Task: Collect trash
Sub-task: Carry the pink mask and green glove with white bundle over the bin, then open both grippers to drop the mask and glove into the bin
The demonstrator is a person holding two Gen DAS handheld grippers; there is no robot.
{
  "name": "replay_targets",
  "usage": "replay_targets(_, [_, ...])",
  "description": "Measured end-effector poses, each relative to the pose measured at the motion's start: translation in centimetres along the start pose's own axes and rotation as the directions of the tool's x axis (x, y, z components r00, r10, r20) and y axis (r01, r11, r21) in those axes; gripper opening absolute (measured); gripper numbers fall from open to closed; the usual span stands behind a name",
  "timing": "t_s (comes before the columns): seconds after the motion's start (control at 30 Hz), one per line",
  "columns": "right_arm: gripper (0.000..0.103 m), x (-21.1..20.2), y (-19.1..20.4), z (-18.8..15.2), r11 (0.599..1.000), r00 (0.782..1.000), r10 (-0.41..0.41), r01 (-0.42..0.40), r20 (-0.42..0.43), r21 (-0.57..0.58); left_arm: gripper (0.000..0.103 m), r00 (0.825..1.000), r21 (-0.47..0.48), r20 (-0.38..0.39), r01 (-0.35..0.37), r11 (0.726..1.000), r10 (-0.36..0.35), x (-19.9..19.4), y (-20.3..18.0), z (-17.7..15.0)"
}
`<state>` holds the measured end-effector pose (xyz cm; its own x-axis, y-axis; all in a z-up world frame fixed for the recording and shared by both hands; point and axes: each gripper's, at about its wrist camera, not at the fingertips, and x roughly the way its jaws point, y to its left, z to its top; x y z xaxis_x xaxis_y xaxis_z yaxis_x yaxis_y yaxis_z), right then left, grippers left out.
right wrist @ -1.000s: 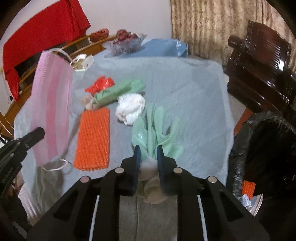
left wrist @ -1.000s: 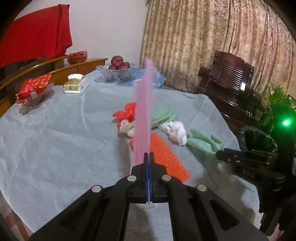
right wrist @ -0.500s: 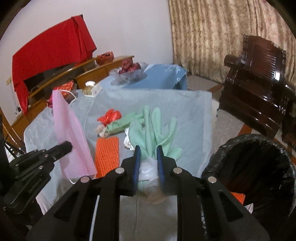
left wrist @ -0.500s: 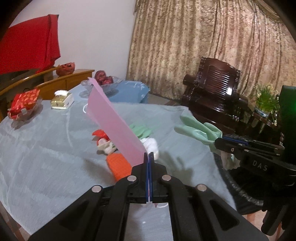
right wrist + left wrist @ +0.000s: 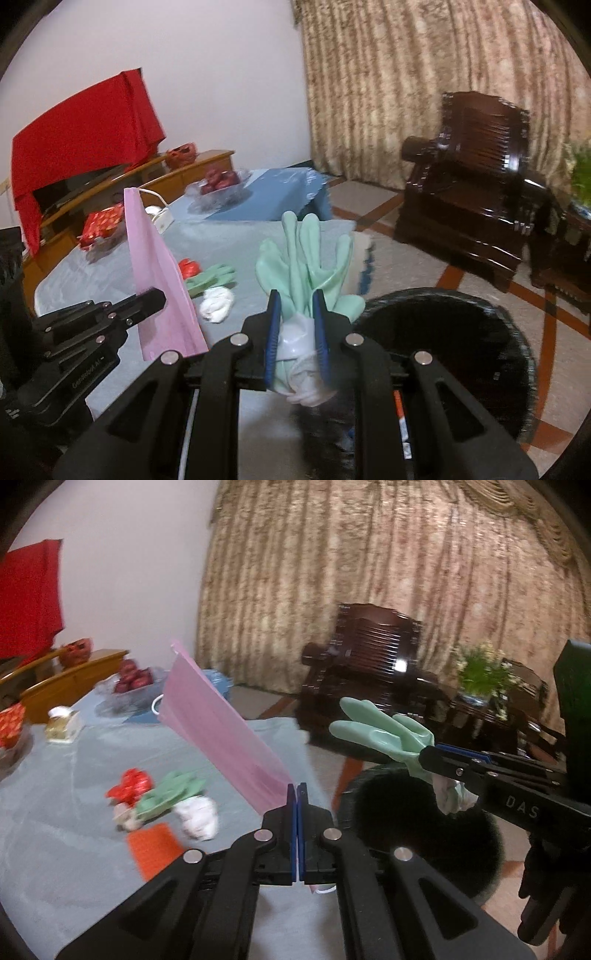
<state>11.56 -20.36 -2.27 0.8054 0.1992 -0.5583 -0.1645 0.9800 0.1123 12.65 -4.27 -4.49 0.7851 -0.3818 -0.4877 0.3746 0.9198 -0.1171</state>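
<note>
Two green gloves (image 5: 306, 258) (image 5: 210, 277), one pink mask (image 5: 162, 280)

Right gripper (image 5: 297, 308) clamping green glove (image 5: 306, 258), black bin (image 5: 443, 325) beside

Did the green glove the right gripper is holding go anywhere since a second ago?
Yes. The green glove, clamped in the right gripper, rose off the table and swung toward the black bin.
</note>
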Motion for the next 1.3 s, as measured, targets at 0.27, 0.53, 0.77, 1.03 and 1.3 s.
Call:
replay_targets(0.27, [0.017, -2.5, -5.8, -1.5, 0.993, 0.995, -0.103, 0.103, 0.008, 0.053, 0.0, 0.989, 0.099, -0.012, 0.15, 0.984, -0.15, 2.4, -6.8, 0.9])
replay_targets(0.53, [0.017, -3.2, -11.1, -3.7, 0.975, 0.981, -0.194, 0.194, -0.015, 0.11, 0.0, 0.964, 0.132, -0.067, 0.263, 0.956, -0.256, 6.0, -12.1, 0.9])
replay_targets(0.77, [0.022, -2.1, -14.6, -6.2, 0.958, 0.967, -0.246, 0.253, -0.073, 0.137, 0.003, 0.938, 0.147, -0.146, 0.335, 0.93, -0.315, 9.3, -15.3, 0.3])
replay_targets(1.03, [0.086, -2.2, -15.8, -8.4, 0.929, 0.945, -0.322, 0.328, -0.063, 0.172, 0.064, 0.946, 0.077, -0.176, 0.289, 0.954, -0.273, 9.9, -12.6, -1.0])
replay_targets(1.3, [0.091, -1.6, -12.2, -7.8, 0.959, 0.973, -0.229, 0.229, -0.015, 0.167, 0.077, 0.99, 0.047, -0.109, 0.098, 0.994, -0.092, 7.5, -6.4, -2.0])
